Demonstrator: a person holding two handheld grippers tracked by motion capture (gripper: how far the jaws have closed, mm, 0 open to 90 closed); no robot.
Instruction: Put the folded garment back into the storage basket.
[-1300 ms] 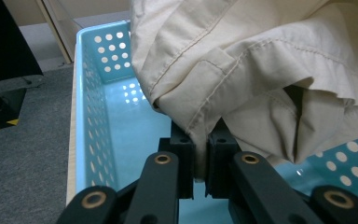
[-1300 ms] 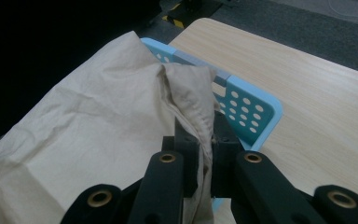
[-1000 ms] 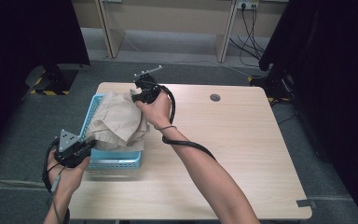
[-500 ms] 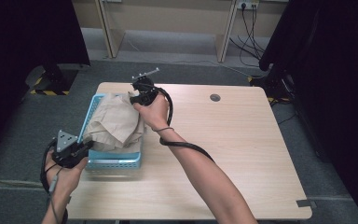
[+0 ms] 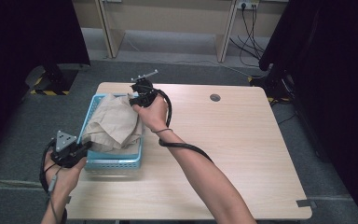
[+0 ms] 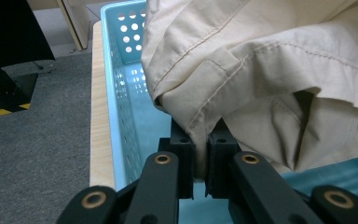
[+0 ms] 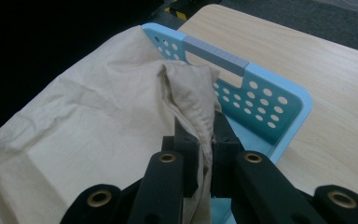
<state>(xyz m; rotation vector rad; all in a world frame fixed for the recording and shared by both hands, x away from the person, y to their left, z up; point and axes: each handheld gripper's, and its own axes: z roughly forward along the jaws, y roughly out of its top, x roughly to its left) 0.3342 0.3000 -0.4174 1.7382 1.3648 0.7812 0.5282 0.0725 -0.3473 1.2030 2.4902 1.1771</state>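
Observation:
A beige cloth garment (image 5: 114, 122) hangs bunched over a light blue perforated basket (image 5: 115, 161) at the table's left side. My left gripper (image 5: 85, 146) is at the basket's near left corner, shut on a hem of the beige garment (image 6: 261, 74); the jaws pinch the fabric (image 6: 200, 154) above the basket's inside (image 6: 121, 102). My right gripper (image 5: 137, 99) is over the basket's far end, shut on another fold of the garment (image 7: 98, 140) with the seam clamped between its jaws (image 7: 204, 142). The basket's handle end (image 7: 242, 88) lies just beyond.
The wooden table (image 5: 233, 140) stretches bare to the right, with a round cable hole (image 5: 215, 97) near its far edge. Grey floor (image 6: 37, 126) lies left of the table. Dark curtains and a desk frame stand behind.
Both grippers keep their hold on the garment. The right gripper has shifted slightly left and toward the far end of the basket, and the cloth has settled a little lower.

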